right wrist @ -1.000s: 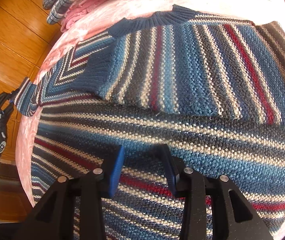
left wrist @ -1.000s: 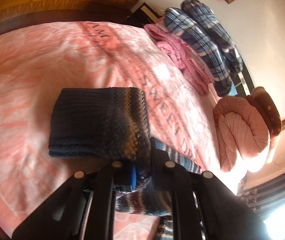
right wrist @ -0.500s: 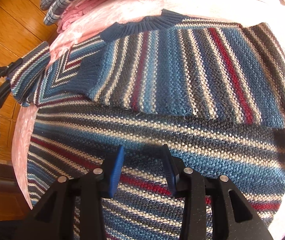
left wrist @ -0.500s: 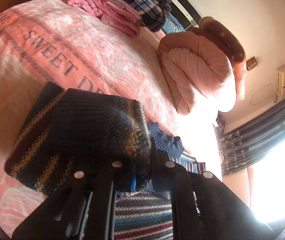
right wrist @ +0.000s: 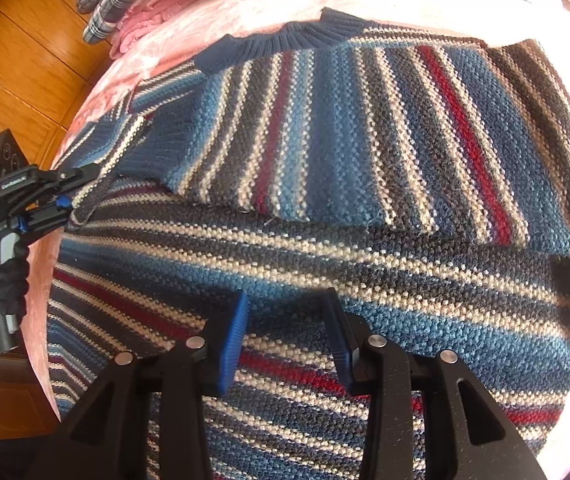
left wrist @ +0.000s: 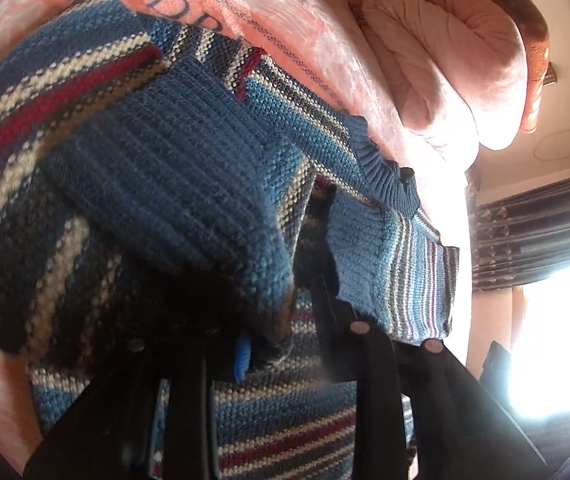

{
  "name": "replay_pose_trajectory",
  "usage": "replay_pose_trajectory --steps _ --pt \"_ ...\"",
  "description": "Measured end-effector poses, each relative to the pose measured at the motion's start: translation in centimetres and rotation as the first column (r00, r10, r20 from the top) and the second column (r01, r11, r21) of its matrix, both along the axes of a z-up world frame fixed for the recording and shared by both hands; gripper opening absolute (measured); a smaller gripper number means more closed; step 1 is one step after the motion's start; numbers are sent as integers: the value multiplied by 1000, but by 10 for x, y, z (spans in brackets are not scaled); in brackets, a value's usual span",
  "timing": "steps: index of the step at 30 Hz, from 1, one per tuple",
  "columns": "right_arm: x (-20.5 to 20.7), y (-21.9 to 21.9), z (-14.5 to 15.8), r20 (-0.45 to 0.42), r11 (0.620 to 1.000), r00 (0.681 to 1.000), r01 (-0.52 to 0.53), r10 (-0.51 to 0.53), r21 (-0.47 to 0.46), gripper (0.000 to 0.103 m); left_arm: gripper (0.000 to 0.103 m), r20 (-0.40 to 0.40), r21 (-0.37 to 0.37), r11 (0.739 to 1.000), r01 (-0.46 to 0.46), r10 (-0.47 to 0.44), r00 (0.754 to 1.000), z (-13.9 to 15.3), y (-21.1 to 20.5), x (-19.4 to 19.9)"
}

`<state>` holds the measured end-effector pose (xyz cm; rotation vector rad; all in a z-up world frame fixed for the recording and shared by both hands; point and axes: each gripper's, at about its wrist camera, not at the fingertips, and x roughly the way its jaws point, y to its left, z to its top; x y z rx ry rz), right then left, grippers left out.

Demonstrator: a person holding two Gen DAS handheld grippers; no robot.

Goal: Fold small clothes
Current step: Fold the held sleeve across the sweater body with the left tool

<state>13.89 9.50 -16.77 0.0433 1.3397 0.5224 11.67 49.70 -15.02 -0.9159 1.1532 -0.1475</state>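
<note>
The pink bed [right wrist: 245, 12] carries the striped sweater [right wrist: 365, 152], spread ahead of and beneath both sets of jaws. One sleeve already lies folded across the body, ahead of the right gripper [right wrist: 285, 320], whose jaws stand apart just above the knit, holding nothing. The left gripper [left wrist: 281, 332] has its jaws clamped on the other sleeve's ribbed cuff [left wrist: 173, 184], lifted over the body. Judging by this, the sleeve folds are nearly done; folding the body remains.

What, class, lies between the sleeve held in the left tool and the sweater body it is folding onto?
Nothing visible does. The left tool grips the sleeve cuff at the sweater edge; the striped body is bare, and the open right tool hovers nearer.
</note>
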Motion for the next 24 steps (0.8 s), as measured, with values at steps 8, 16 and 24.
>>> replay_pose_trajectory --steps 8,16,24 --pt "12 3 11 -33 1000 999 18 -18 -2 41 45 78 -236 968 -80 101 992 73 40 -19" --pt "9 40 32 -3 999 999 -43 43 -20 41 48 -70 -169 985 -31 19 997 17 19 -20" --pt "5 84 41 -18 995 995 -96 96 17 41 48 -143 -121 992 -19 2 990 5 37 -37"
